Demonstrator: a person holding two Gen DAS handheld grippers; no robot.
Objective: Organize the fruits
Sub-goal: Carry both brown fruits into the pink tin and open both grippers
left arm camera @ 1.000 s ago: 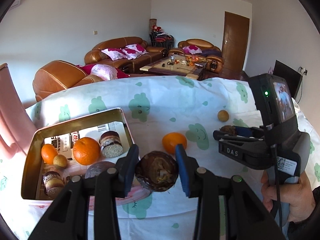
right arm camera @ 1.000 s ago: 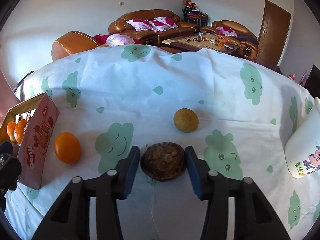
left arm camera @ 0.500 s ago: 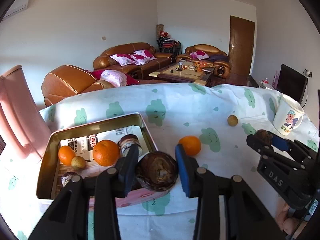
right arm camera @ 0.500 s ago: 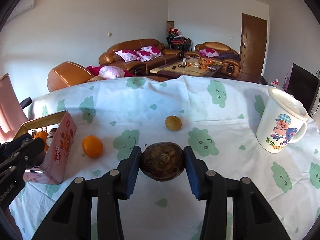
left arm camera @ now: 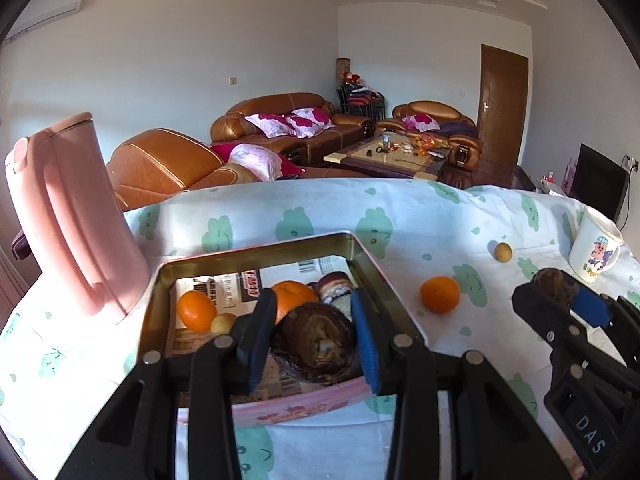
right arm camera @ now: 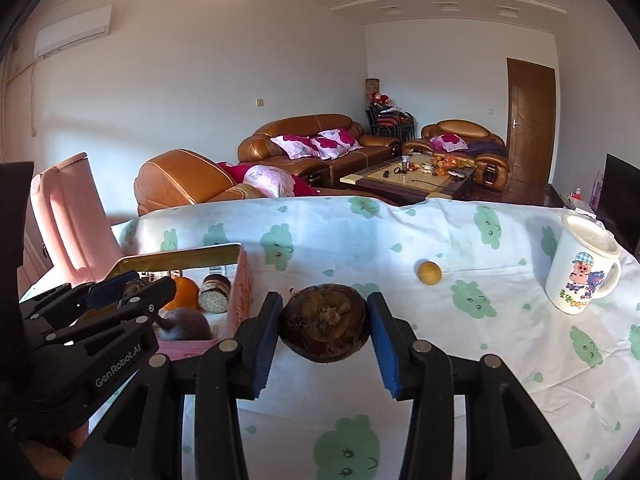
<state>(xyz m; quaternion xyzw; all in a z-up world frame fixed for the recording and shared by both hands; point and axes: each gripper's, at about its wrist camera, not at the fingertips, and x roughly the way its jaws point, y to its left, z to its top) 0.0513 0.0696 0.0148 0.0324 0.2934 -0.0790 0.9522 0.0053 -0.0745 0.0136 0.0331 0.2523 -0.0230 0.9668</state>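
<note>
Living-room table: my left tool (left arm camera: 314, 340), clamping dark brown fruit (left arm camera: 316, 346), now hanging over tin box (left arm camera: 160, 300) after lifting from cloth. My right tool (right arm camera: 324, 330), gripping second dark fruit (right arm camera: 324, 328), trailing toward box (orange (left arm camera: 439, 294), small yellow fruit (right arm camera: 429, 273) waiting on table). Drop-off looking imminent.

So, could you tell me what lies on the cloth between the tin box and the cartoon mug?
In the left wrist view, a loose orange sits nearest the tin box, then a small yellowish fruit closer to the mug; otherwise bare tablecloth.
</note>
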